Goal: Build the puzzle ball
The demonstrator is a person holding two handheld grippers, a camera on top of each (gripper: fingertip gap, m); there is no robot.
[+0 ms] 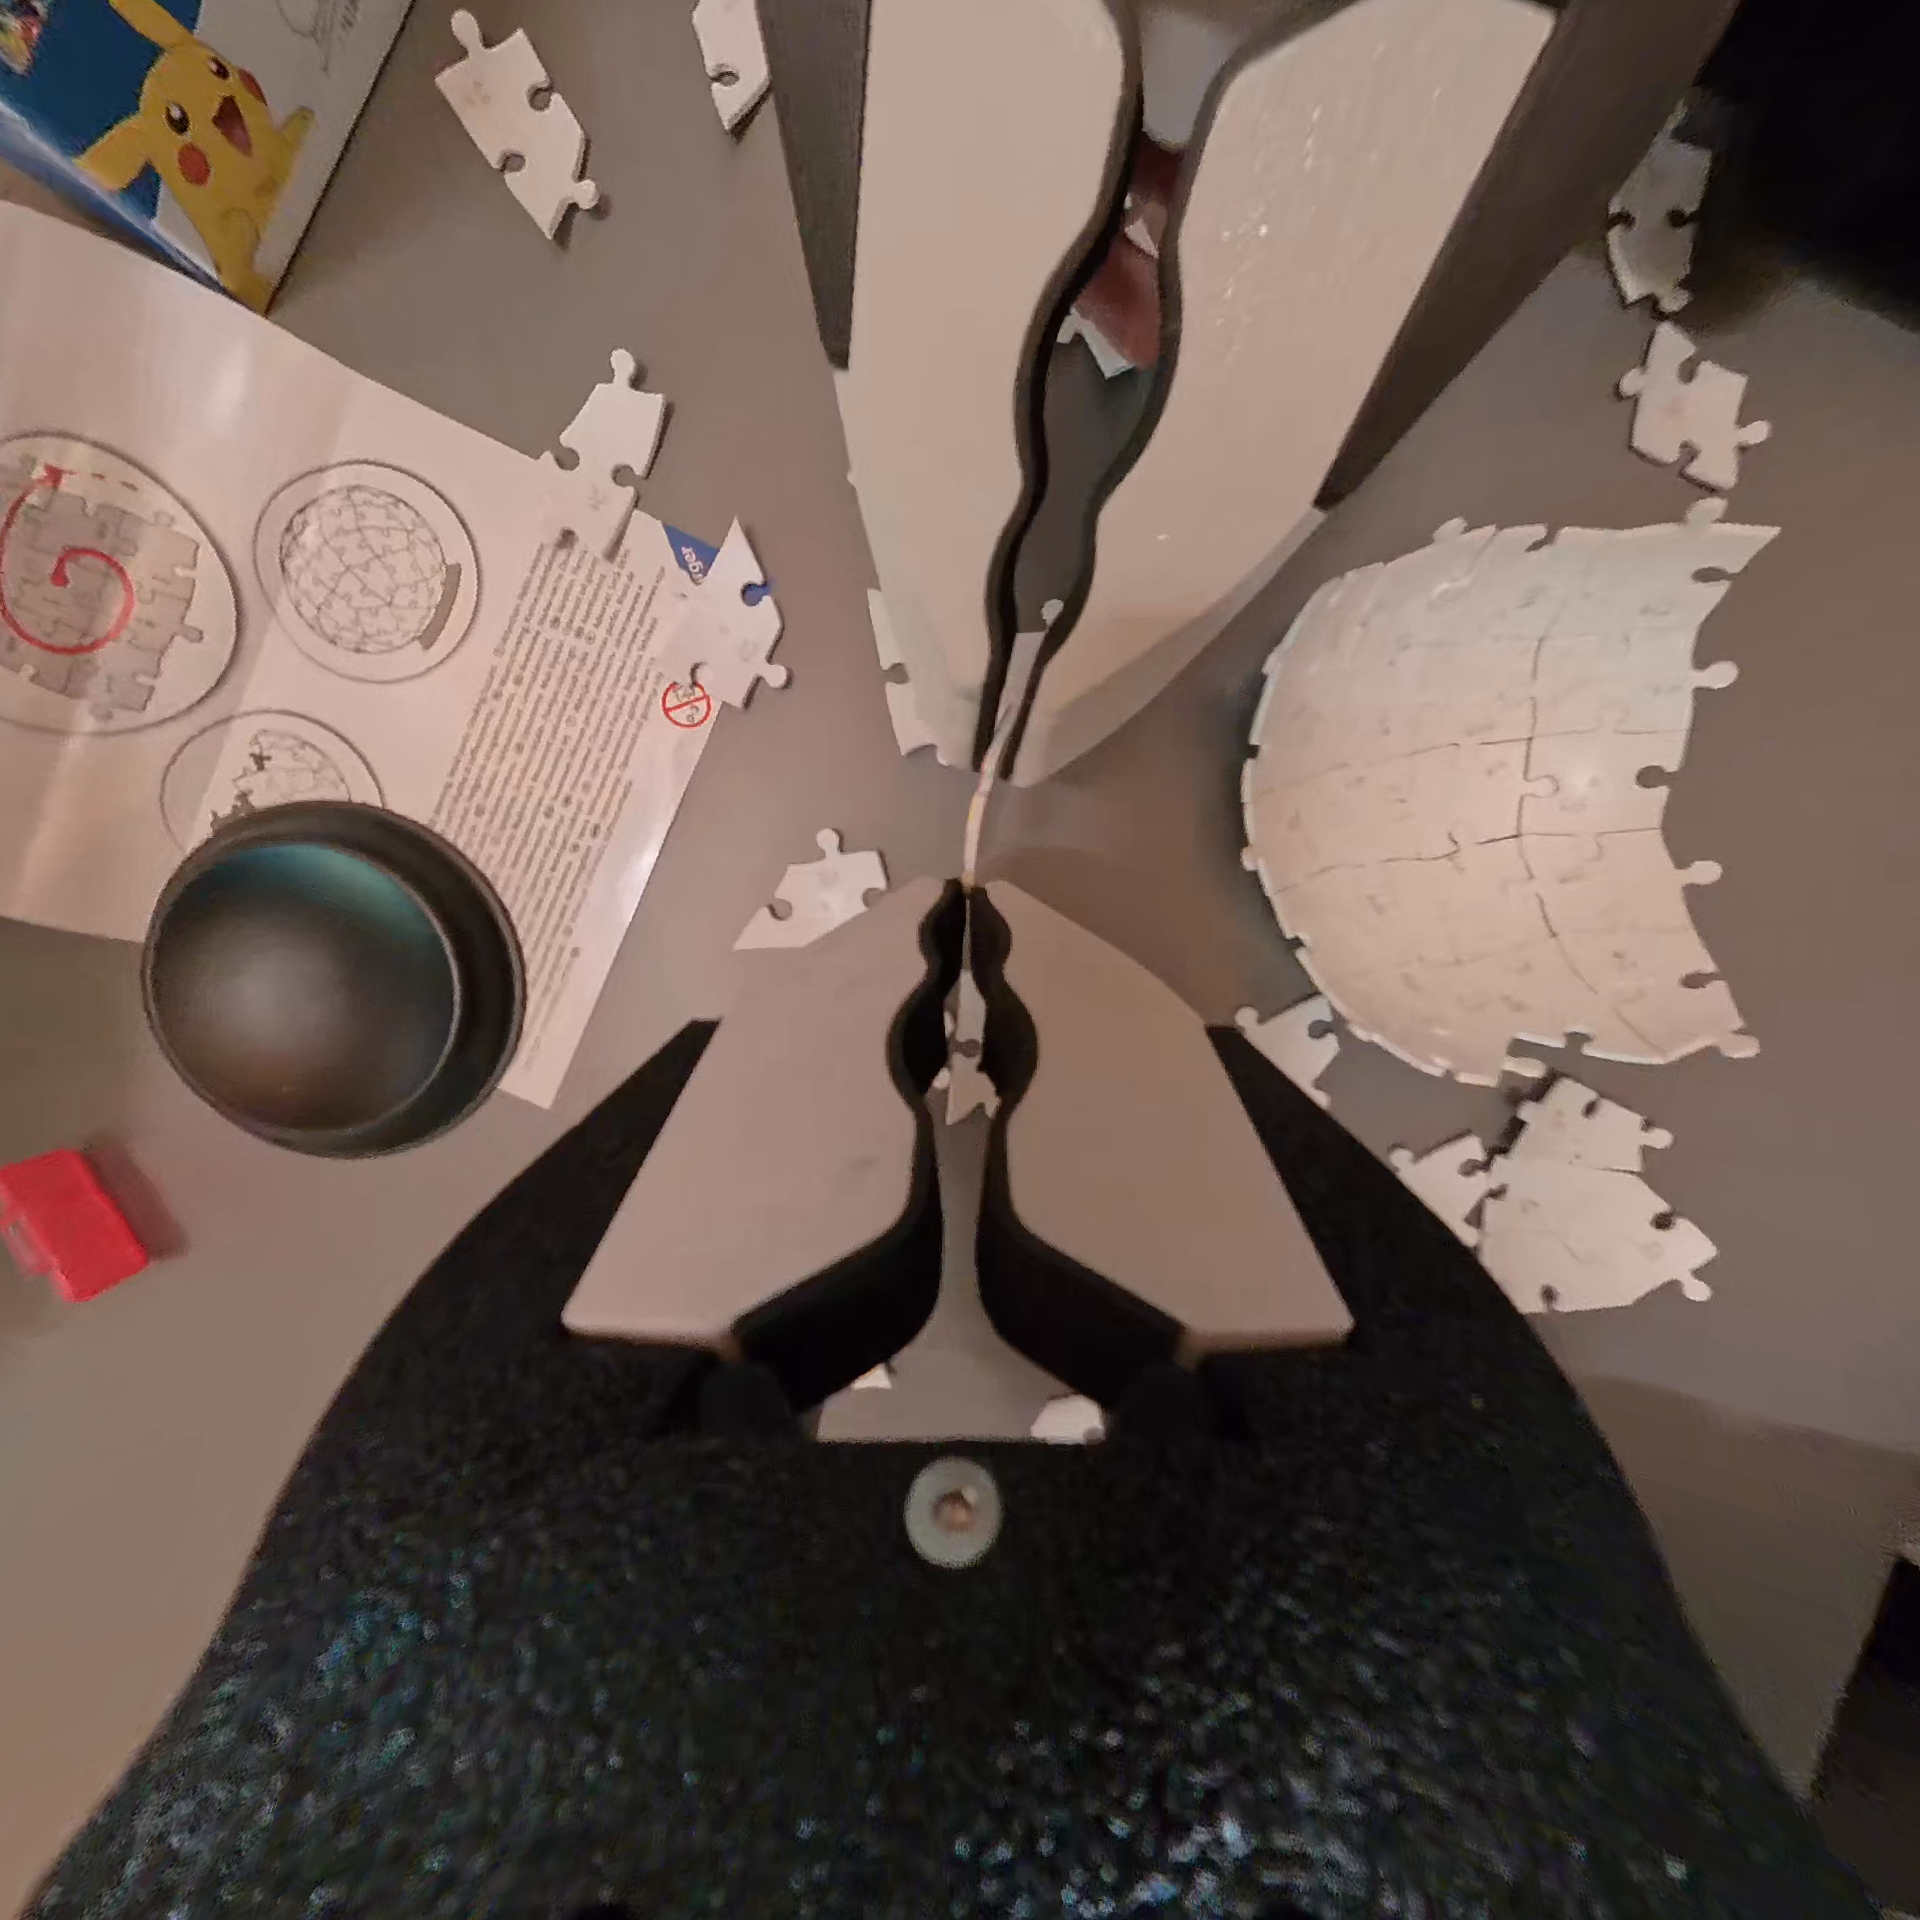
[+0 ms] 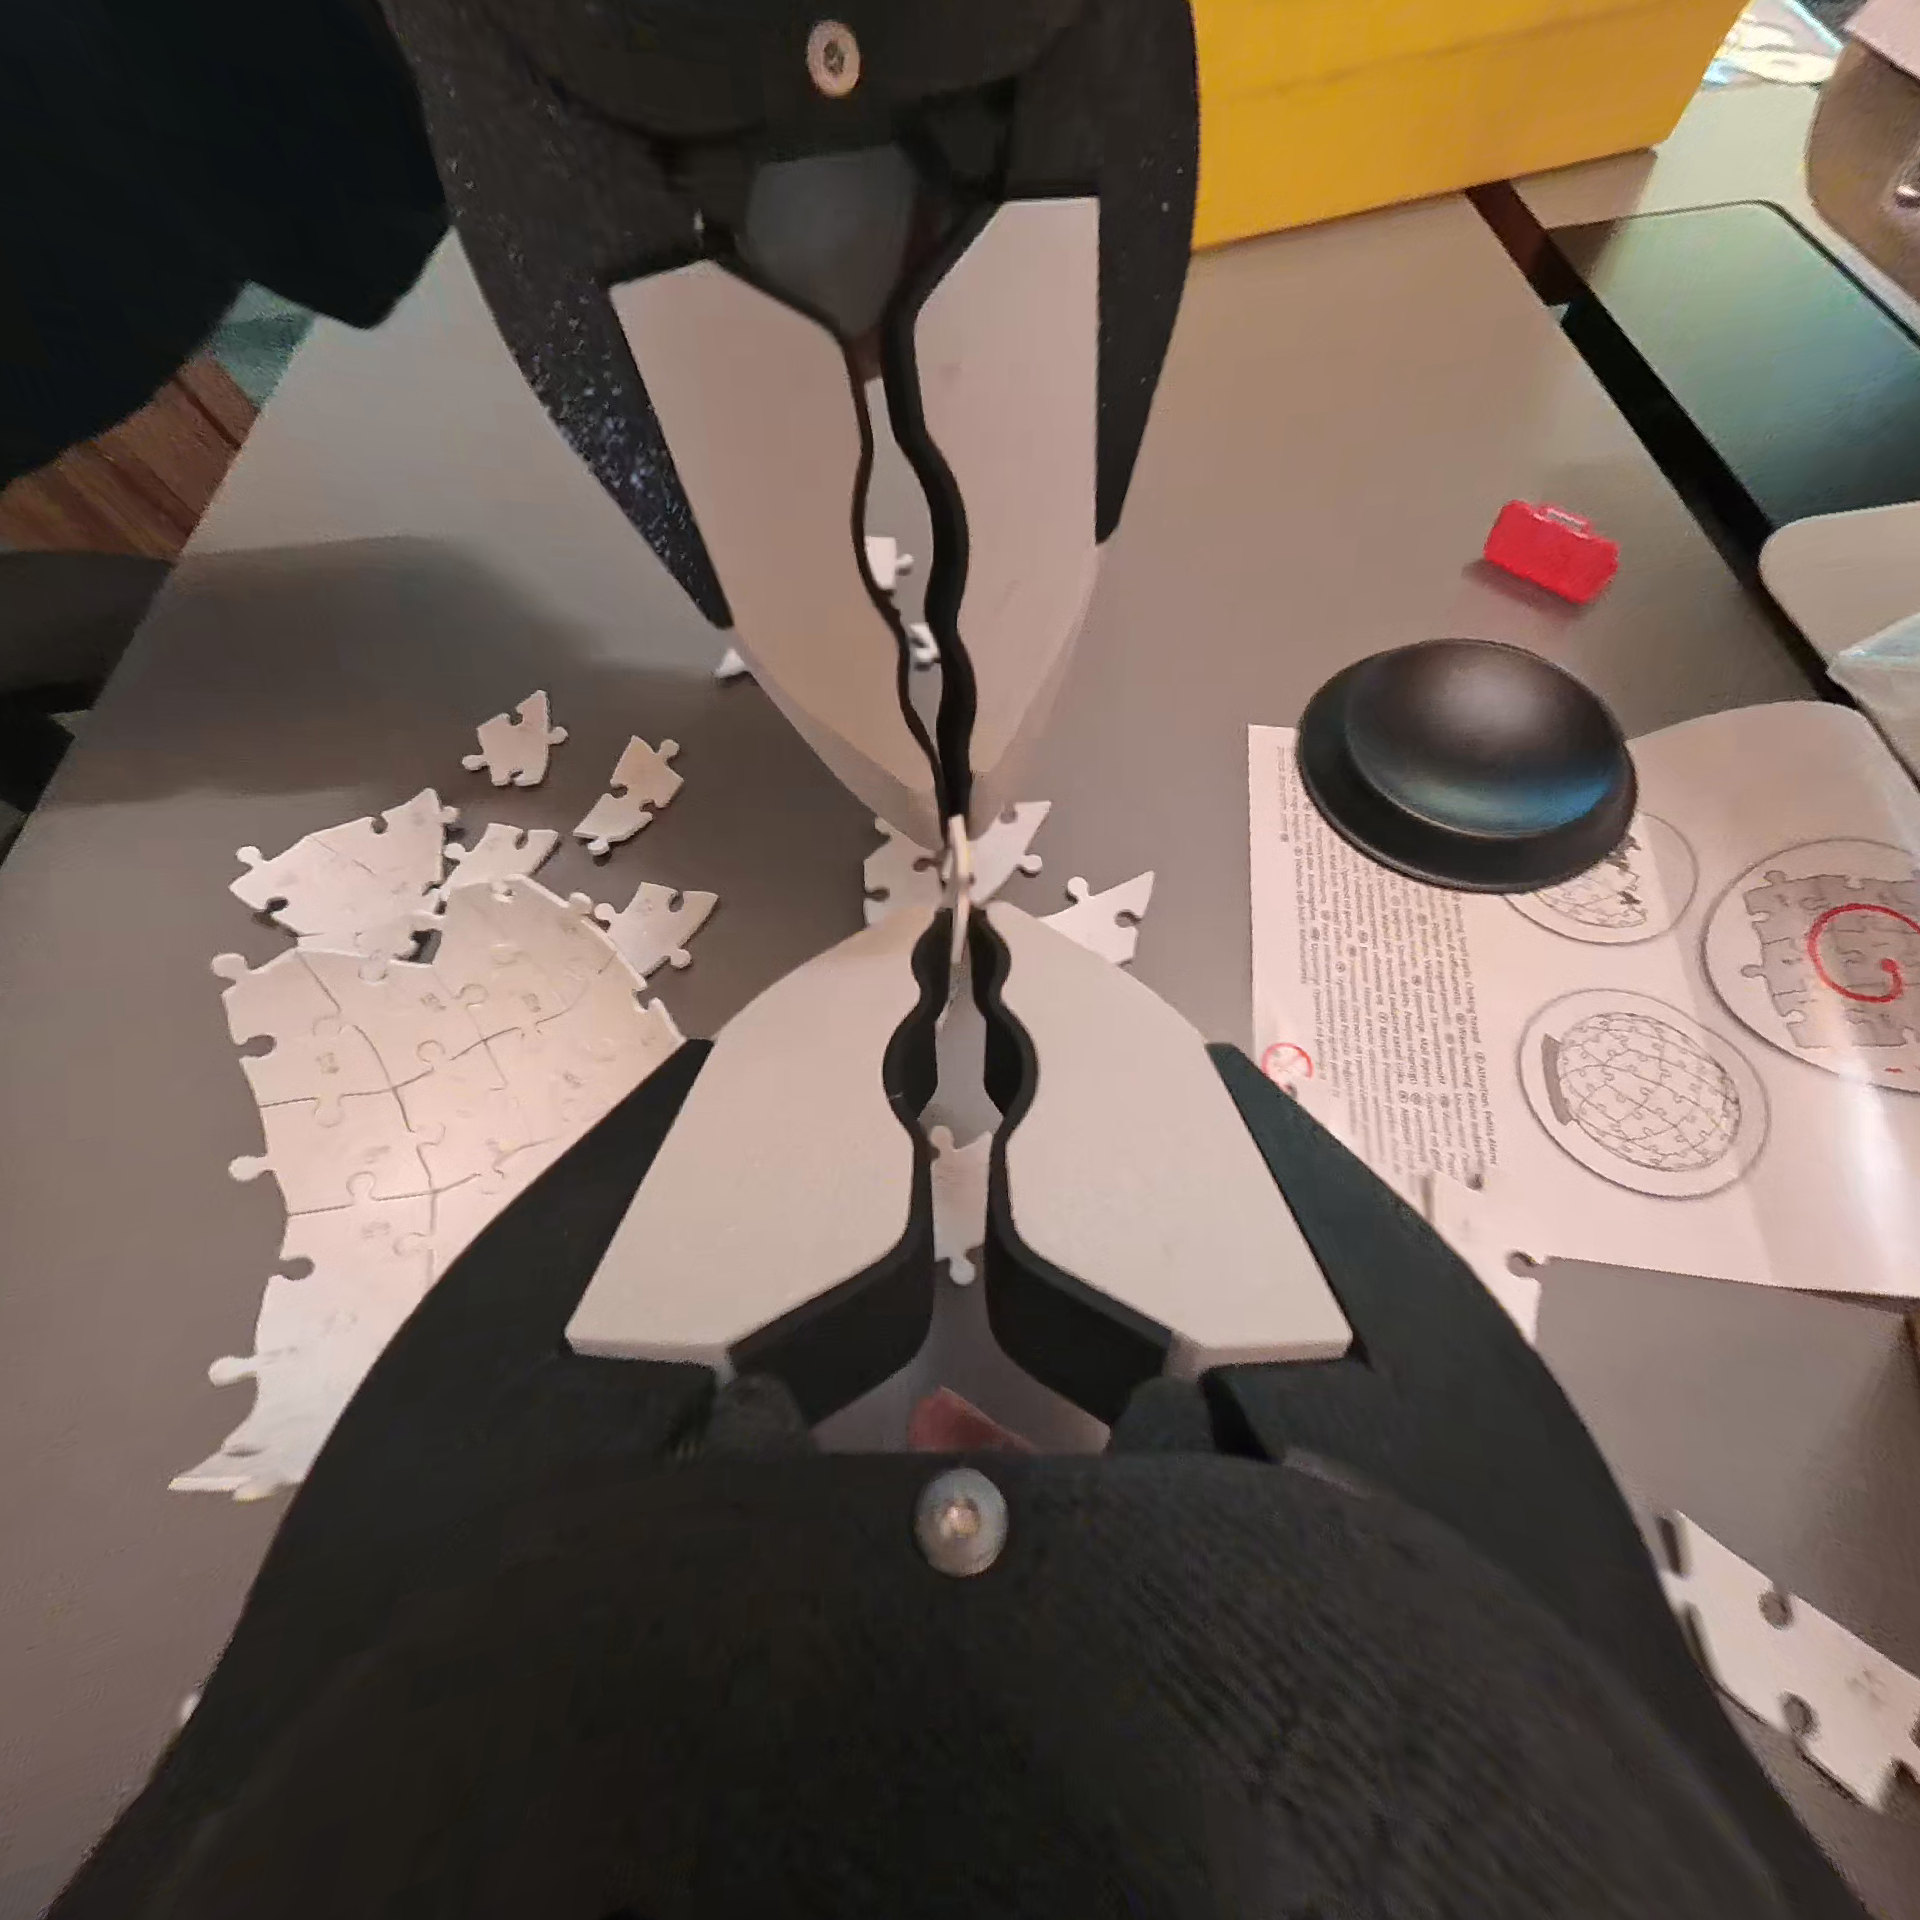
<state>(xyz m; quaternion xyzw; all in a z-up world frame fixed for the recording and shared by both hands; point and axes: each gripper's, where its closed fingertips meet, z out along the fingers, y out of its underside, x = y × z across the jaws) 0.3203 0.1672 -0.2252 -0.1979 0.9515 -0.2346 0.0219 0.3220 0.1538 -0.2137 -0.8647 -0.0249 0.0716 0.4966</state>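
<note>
I have both sets of fingers clenched tip to tip over the counter; the left gripper and right gripper each pinch a white puzzle piece edge-on. I judge this lines up their tabs.

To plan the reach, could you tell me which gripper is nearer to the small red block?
Left. The red block lies beside the left gripper, off to its left, behind its tips. The right gripper sits farther away, tip to tip opposite the left one.
</note>
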